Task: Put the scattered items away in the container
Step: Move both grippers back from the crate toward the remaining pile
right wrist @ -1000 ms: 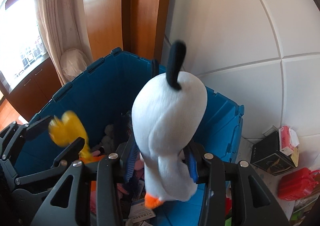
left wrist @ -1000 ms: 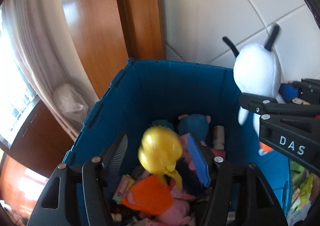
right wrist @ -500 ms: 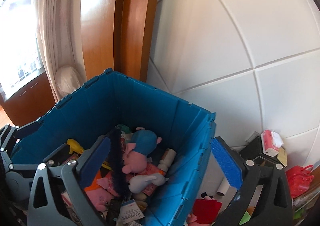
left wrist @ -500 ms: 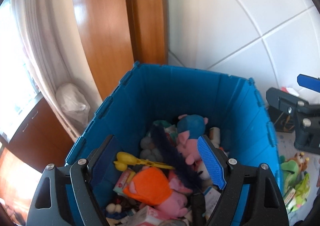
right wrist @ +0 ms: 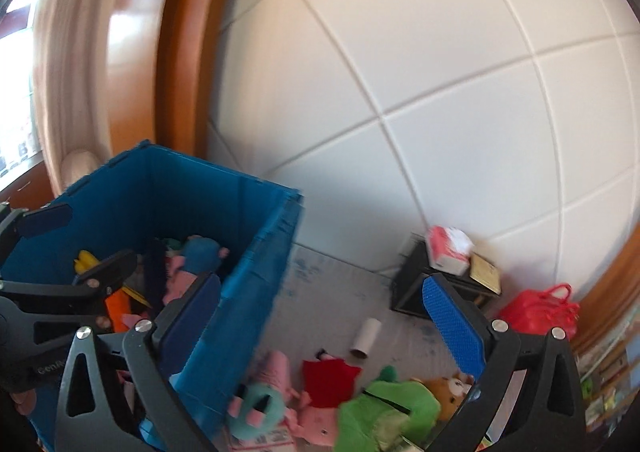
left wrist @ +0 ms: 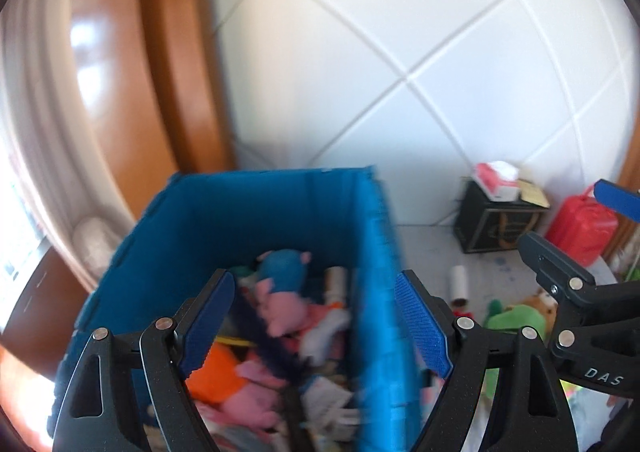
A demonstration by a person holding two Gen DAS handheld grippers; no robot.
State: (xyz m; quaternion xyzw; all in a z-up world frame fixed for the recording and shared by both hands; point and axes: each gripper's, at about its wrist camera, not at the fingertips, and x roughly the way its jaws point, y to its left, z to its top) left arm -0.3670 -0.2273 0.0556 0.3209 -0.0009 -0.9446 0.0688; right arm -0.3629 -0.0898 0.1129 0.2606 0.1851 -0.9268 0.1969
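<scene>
Entry: blue crate (left wrist: 256, 236), open-topped, standing on the floor against the white tiled wall.
- Left tongs (left wrist: 316, 316): released, nothing between the blue pads. A second ago they carried a yellow toy; it now lies inside the crate, a yellow piece (right wrist: 86, 260) showing low on the left.
- Right tongs (right wrist: 320, 324): released and spread wide, jaws having just been opening, empty. The white plush held a second ago is gone from them; a white shape (left wrist: 324, 336) among the pink plush in the crate is probably it.
- Both views have swung right, off the crate toward the floor.
- Outstanding on the floor (right wrist: 332, 292): green plush (right wrist: 384, 404), brown bear (right wrist: 448, 388), red cloth item (right wrist: 328, 376), pink-and-teal plush (right wrist: 260, 400), cardboard roll (right wrist: 366, 336).
- Status: two items deposited; task unfinished. Next pickup likely from the floor pile beside the crate.
</scene>
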